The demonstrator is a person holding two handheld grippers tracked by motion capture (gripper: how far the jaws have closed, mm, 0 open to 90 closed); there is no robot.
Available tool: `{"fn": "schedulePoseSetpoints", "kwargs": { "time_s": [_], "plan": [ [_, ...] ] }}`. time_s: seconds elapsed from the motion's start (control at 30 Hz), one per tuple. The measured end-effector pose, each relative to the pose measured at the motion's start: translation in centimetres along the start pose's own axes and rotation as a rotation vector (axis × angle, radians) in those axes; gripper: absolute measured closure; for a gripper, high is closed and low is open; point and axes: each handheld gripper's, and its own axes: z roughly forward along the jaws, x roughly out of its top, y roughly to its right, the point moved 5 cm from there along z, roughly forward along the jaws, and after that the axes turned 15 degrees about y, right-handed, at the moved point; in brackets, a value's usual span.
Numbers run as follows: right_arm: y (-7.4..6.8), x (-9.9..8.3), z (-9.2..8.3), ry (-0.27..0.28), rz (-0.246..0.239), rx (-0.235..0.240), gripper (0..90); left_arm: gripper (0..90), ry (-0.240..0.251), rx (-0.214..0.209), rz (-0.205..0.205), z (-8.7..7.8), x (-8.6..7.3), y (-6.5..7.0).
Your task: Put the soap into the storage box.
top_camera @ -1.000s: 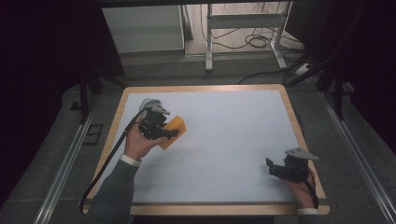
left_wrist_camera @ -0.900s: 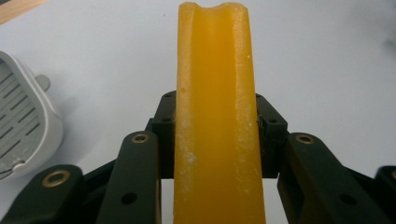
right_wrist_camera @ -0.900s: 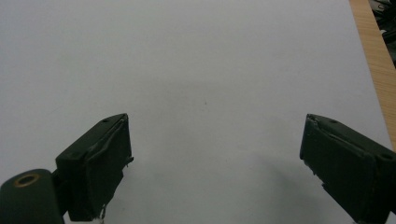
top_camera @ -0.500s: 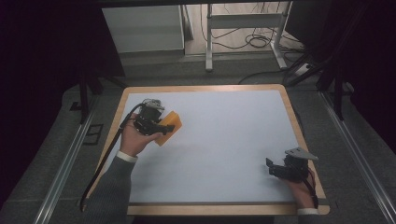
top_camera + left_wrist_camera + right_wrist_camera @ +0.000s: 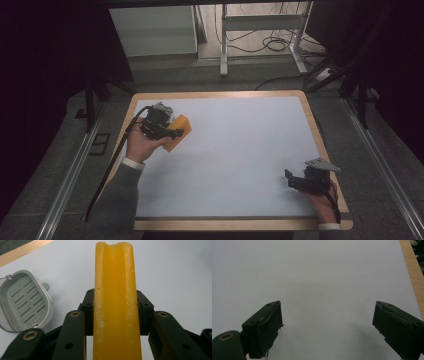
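Left tool jaws clamped on a yellow block, far-left of bench; right tool jaws spread wide, empty, near-right.

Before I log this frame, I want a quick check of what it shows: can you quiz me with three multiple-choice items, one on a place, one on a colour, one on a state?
1. Where on the table is the left gripper?
A. near right corner
B. far left part
C. dead centre

2. What colour is the bar in that gripper?
A. green
B. blue
C. yellow-orange

3. How do the right gripper's jaws stand?
A. wide apart, holding nothing
B. shut on a bar
C. shut on a dish

Key: 1 B, the high view puts it by the far left edge. 2 C, the left gripper view shows the bar's colour. 3 A, bare table lies between them.
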Motion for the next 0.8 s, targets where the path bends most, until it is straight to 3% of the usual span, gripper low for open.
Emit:
{"fn": "schedulePoseSetpoints", "kwargs": {
  "time_s": [0.8],
  "plan": [
    [0.0, 0.0, 0.0, -0.004, -0.001, -0.001, 9.0, 61.1, -0.018, 0.039, -0.044, 1.1, 0.1, -2.9]
  ]
}}
